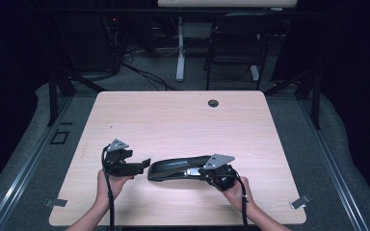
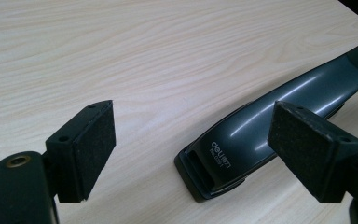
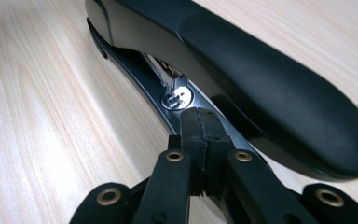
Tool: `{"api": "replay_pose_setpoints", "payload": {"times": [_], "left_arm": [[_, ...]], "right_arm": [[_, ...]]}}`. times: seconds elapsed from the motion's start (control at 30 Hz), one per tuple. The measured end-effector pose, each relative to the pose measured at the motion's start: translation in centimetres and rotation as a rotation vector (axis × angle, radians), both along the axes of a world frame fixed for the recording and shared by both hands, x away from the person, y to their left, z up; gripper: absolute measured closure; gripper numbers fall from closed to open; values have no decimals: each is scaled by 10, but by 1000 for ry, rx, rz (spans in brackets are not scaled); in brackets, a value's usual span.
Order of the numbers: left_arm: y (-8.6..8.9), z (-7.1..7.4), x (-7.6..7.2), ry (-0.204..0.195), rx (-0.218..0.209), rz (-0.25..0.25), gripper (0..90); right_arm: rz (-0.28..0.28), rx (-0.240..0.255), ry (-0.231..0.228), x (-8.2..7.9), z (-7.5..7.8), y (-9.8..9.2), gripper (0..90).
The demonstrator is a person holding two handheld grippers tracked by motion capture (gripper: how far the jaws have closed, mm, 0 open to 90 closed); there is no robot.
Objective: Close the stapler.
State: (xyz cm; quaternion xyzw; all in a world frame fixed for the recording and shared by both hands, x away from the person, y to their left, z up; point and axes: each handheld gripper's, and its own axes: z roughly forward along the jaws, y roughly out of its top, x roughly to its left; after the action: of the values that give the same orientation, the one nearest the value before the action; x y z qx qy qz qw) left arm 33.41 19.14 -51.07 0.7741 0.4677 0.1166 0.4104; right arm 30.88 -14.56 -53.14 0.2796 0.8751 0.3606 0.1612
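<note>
Pale wooden surface [image 1: 183, 115] carries the stapler [image 1: 178, 168] lengthwise between my hands; left tongs [image 1: 142, 166] spread at its hinge end, right tongs [image 3: 204, 128] pressed together under its handle, near a metal plate [image 3: 177, 98].

One stapler [image 1: 178, 168], two tools.

A long dark-grey plastic heavy-duty stapler [image 1: 180, 168] lies on the pale wood-grain surface [image 1: 183, 120], near its front edge and about midway between the left and right edges, its length running left to right. The left tool [image 1: 142, 166] sits just beside the stapler's left end. The right tool [image 1: 203, 172] is at the stapler's right end, under its handle, on the base. A small round grommet [image 1: 213, 103] sits near the far edge.
</note>
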Motion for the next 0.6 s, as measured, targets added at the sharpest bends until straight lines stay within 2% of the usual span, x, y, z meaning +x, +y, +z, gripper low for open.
{"api": "replay_pose_setpoints", "payload": {"times": [0.13, 0.3, 0.43, 0.53, 0.6], "left_arm": [[1, 0, 0, -10, 9, 4, 152], [3, -1, 2, 2, 5, 9, 150], [2, -1, 1, 3, 6, 6, 148], [3, -1, 1, 0, 9, 7, 147], [4, -1, 1, -1, 4, 12, 146]], "right_arm": [[-1, 6, 11, -2, 4, -13, 899], [1, 63, -14, -10, 25, -28, 900], [-45, 87, -66, -10, 42, -27, 900], [-94, 80, -77, -1, 49, -26, 900], [-107, 73, -66, 3, 50, -26, 900]]}}
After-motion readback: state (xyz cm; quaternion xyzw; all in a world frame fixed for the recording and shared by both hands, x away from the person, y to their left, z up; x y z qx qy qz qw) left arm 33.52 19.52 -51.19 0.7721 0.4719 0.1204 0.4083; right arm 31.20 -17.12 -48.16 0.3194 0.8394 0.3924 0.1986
